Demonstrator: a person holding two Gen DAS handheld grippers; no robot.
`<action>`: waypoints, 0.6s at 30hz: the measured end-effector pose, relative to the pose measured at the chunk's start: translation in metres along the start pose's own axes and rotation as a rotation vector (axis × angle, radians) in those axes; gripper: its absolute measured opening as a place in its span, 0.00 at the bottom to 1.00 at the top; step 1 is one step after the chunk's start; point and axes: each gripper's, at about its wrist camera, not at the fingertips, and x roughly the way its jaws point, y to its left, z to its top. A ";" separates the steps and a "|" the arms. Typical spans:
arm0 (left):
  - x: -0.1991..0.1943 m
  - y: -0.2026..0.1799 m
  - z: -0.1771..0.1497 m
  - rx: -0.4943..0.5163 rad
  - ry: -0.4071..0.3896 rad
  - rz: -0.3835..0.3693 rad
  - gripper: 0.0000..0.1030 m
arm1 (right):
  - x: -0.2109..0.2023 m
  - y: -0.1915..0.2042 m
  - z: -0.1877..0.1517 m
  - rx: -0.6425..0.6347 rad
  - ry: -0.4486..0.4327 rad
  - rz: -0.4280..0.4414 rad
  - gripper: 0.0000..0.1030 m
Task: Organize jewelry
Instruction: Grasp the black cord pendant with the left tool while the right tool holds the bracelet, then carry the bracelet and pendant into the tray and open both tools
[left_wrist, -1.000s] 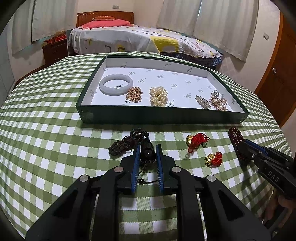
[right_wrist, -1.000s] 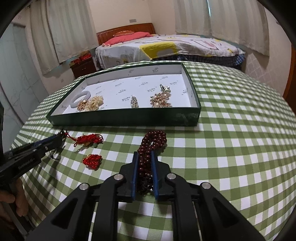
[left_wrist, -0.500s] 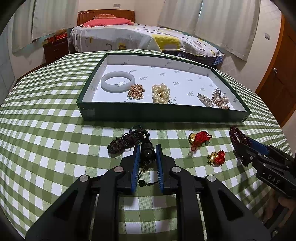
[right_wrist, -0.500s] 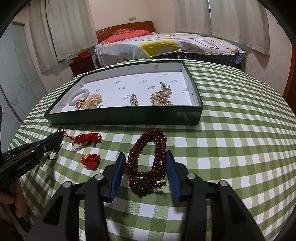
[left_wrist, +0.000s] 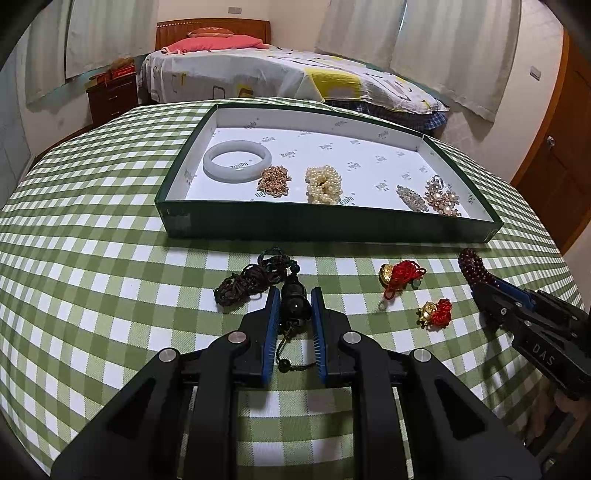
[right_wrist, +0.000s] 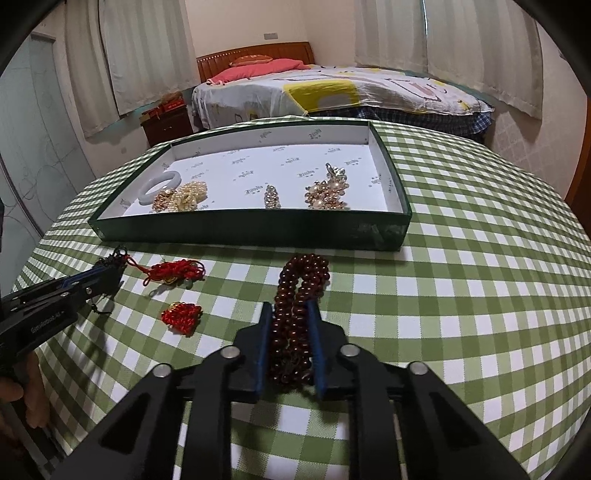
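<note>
A green tray (left_wrist: 332, 225) with a white floor holds a jade bangle (left_wrist: 237, 165), a gold chain, a pearl cluster (left_wrist: 323, 184) and brooches. My left gripper (left_wrist: 294, 299) is shut on the black pendant (left_wrist: 293, 302) of a dark cord necklace (left_wrist: 243, 282) lying on the cloth before the tray. My right gripper (right_wrist: 290, 317) is shut on a dark red bead bracelet (right_wrist: 299, 291), whose loop lies ahead of the fingers; it also shows in the left wrist view (left_wrist: 471, 264). Two red knot charms (left_wrist: 400, 275) (left_wrist: 436, 313) lie between the grippers.
The round table carries a green checked cloth (right_wrist: 461, 295). A bed (right_wrist: 332, 88), a nightstand and curtains stand behind. A wooden door (left_wrist: 554, 155) is at the right.
My right gripper opened around the bead bracelet half a second ago and has closed on it again. My left gripper stays shut on the pendant and has hardly moved.
</note>
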 end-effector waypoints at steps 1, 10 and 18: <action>0.000 0.000 0.000 0.000 0.000 0.000 0.16 | -0.001 0.001 -0.001 -0.003 0.000 0.001 0.16; -0.004 0.004 0.000 -0.007 -0.011 -0.001 0.16 | -0.004 0.004 -0.001 -0.007 -0.011 0.004 0.15; -0.012 0.002 0.003 -0.004 -0.030 -0.002 0.16 | -0.011 0.007 0.001 -0.015 -0.026 0.006 0.12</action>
